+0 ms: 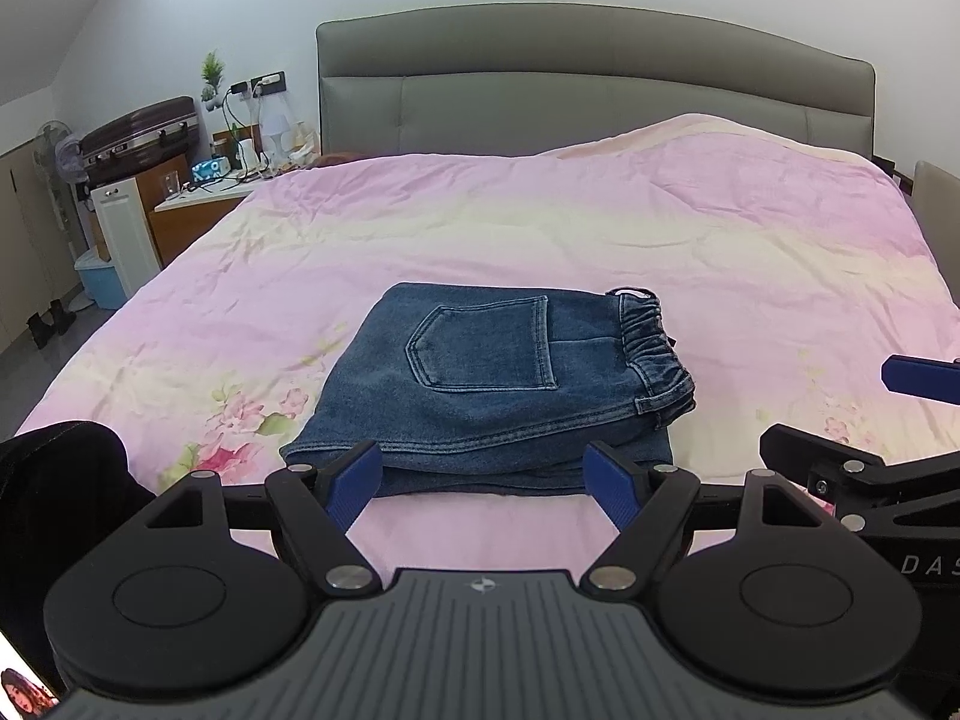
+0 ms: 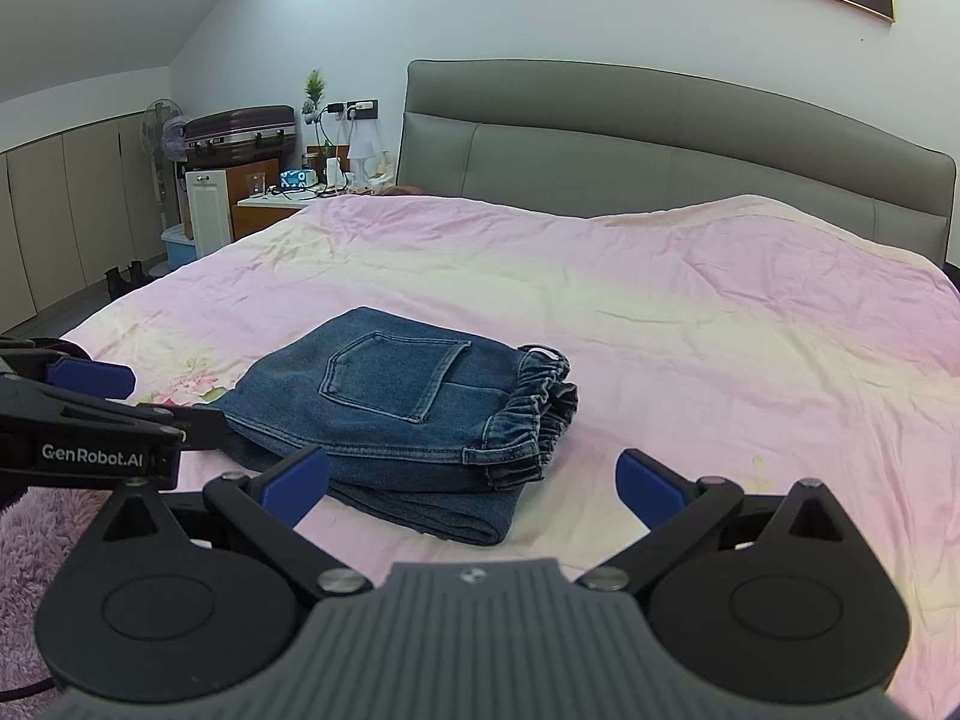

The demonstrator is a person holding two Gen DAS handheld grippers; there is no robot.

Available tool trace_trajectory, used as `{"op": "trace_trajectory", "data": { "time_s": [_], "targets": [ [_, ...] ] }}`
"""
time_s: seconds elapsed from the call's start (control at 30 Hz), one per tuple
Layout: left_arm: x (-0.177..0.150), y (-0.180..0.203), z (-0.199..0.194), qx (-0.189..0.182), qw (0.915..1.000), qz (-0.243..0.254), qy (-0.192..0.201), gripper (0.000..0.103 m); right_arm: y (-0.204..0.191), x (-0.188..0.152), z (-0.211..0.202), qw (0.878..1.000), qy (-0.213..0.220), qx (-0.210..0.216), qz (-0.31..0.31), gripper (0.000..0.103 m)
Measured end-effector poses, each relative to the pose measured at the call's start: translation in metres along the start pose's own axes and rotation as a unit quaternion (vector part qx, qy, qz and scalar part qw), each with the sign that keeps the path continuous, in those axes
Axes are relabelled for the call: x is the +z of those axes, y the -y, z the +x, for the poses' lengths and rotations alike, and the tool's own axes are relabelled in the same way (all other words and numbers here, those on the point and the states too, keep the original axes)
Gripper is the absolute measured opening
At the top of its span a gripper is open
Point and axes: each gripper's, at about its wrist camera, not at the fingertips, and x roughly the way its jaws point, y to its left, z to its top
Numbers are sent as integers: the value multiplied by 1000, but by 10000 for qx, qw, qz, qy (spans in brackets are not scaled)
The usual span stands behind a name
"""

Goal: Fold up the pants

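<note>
Pink floral bedding [image 1: 540, 228] covered the bed, with a grey headboard [image 1: 594, 78] behind. Left tool [image 1: 483, 483] hung low over the near edge, its blue fingers [image 1: 354, 480] spread wide and holding nothing, tips just short of the pants. Right tool [image 2: 474, 483] sat beside it, likewise spread and empty. Pants [image 1: 492, 390] lay folded into a compact stack near the bed's front edge, back pocket [image 1: 486, 339] up and elastic waistband [image 1: 657, 348] to the right. Farther left stood a nightstand [image 1: 198, 204] and a suitcase [image 1: 141, 132].
</note>
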Motion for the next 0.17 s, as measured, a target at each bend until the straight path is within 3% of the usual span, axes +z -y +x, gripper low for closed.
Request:
{"op": "trace_trajectory", "data": {
  "time_s": [0.17],
  "targets": [
    [0, 0, -1, -21, 10000, 25, 2, 89, 1, 0, 0, 10000, -11, -4, 24, 98]
  ]
}}
